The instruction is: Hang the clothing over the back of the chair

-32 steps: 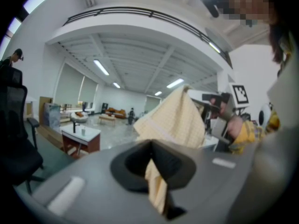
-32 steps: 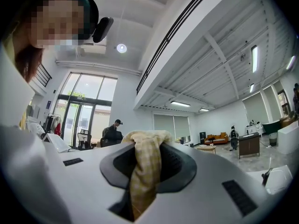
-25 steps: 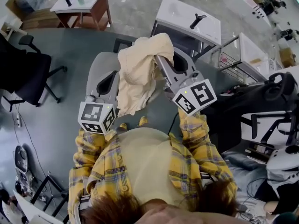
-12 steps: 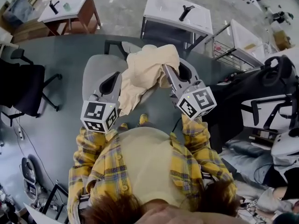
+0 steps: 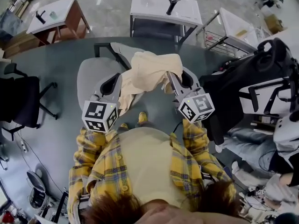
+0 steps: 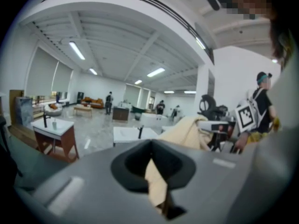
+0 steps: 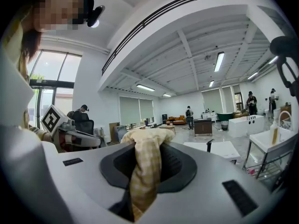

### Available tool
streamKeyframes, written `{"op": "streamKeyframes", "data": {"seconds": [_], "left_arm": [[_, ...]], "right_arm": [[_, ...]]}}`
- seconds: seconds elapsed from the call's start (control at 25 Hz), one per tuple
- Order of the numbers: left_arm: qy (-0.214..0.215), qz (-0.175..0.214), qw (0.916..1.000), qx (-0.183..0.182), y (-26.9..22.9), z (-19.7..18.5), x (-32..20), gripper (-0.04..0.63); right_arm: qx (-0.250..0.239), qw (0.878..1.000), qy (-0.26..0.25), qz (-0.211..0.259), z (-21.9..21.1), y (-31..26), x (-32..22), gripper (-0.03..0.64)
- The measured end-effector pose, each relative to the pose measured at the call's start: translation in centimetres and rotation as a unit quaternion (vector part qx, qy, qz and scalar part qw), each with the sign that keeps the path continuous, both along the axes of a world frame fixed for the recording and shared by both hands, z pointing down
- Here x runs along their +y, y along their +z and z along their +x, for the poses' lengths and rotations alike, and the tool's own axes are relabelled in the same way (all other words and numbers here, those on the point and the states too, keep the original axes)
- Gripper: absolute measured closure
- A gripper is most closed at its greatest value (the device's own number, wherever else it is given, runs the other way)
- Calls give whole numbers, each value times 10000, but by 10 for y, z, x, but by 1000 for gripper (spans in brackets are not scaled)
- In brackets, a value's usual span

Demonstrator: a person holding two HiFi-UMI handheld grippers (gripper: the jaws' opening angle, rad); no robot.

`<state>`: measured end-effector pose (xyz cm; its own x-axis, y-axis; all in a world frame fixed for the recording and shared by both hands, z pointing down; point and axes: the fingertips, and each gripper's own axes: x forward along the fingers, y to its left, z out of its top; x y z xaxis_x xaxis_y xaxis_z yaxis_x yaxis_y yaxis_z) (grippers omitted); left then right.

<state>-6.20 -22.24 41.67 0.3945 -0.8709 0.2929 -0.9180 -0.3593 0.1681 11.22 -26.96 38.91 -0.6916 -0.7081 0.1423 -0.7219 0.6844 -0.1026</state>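
Observation:
A cream garment (image 5: 148,71) hangs bunched between my two grippers, above a light grey chair (image 5: 89,76) whose backrest (image 5: 120,48) lies at the far side. My left gripper (image 5: 120,80) is shut on the garment's left edge; a strip of the cloth (image 6: 156,190) sits pinched in its jaws. The right gripper (image 5: 171,76) is shut on the right edge, with a fold of checked cream cloth (image 7: 145,169) running through its jaws. A loose tail of the garment drops toward the chair seat. Each gripper's marker cube (image 5: 99,116) sits near my sleeves.
A white table (image 5: 166,6) and a wooden one (image 5: 56,15) stand beyond the chair. There is a black office chair (image 5: 21,97) at the left and another black chair (image 5: 243,90) close on the right, with a wire rack (image 5: 229,36) behind it.
Both grippers have carried the garment forward and lower over the grey chair, the right one further. The cloth has bunched up and its tail hangs shorter.

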Motion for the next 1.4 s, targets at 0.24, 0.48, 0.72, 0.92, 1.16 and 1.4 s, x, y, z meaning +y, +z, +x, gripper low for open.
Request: {"op": "streamKeyframes", "data": {"seconds": [0.24,0.48,0.72,0.92,1.16,1.4], "left_arm": [[201,-94,9998,4,8,13,-3,589],[316,-207,9993,41,20,19,-7,589],[411,-299,9987,-17,28,25,-6,589],[491,-361,9981,-19,33,29,-5,589],[569,-412,9975,-4,39,32,-1,589],[611,-400,9973,12,37,33,3,589]], "right_arm": [[62,9986,442,-269,33,25,7,534],[368,9952,762,-486,52,52,13,534],[654,9895,966,-848,73,77,20,529],[819,9850,1111,-1033,83,93,26,511],[989,9768,1332,-1353,96,113,35,473],[1275,9688,1473,-1530,109,121,44,403]]}}
